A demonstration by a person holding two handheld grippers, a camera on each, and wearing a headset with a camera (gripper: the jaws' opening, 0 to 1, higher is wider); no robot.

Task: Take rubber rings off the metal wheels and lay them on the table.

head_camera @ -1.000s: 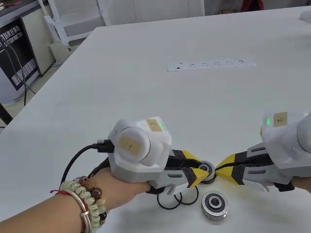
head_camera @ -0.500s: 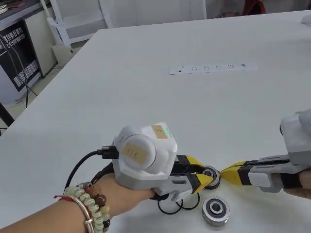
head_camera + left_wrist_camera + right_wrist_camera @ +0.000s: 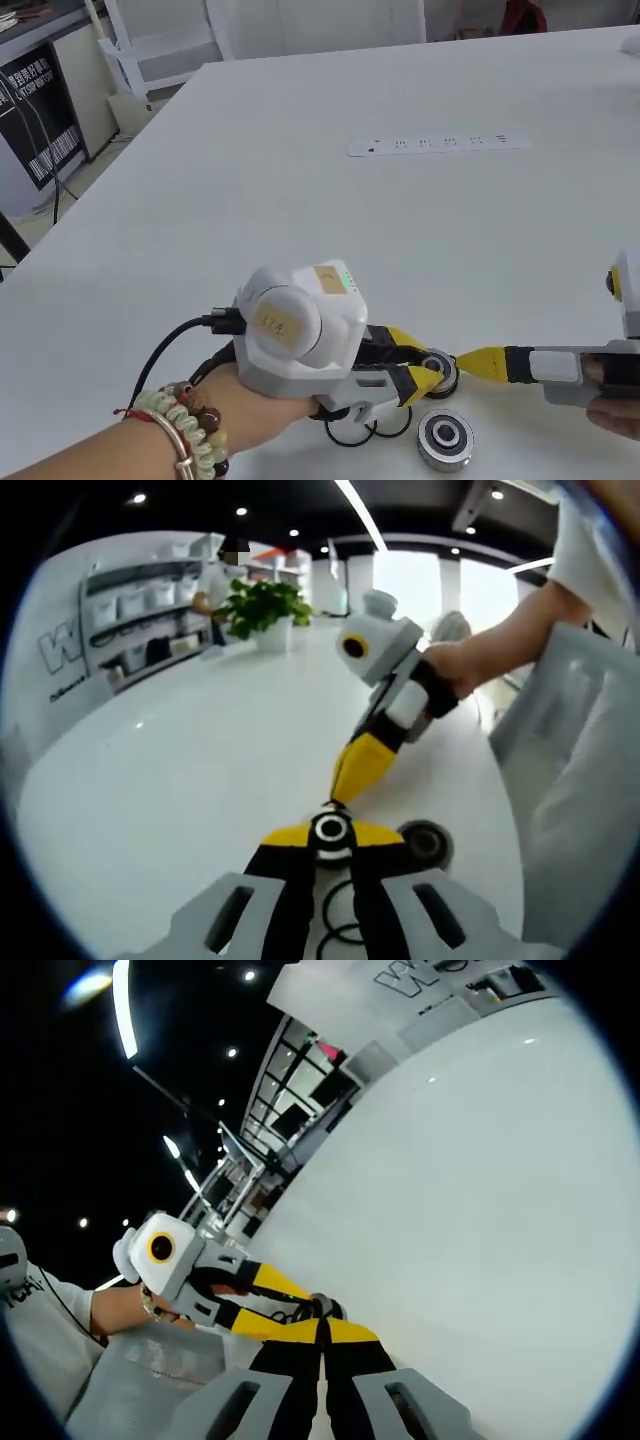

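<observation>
Metal wheel (image 3: 437, 368), lower centre of the head view, is clamped by its rim between the left gripper's (image 3: 422, 360) yellow tips, its bore facing back along the jaws. The right gripper (image 3: 470, 361), jaws pressed together, meets it from frame right. Just below on the table (image 3: 300, 220) lie a second wheel (image 3: 445, 438), flat, and black rubber rings (image 3: 365, 430).

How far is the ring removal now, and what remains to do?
Done: loose rubber rings already lie on the table. In hand: the left gripper is shut on a metal wheel, and the right gripper, tips closed, meets its edge. Left: presumably this wheel's ring, and perhaps the second wheel; I cannot tell whether it is bare.
</observation>
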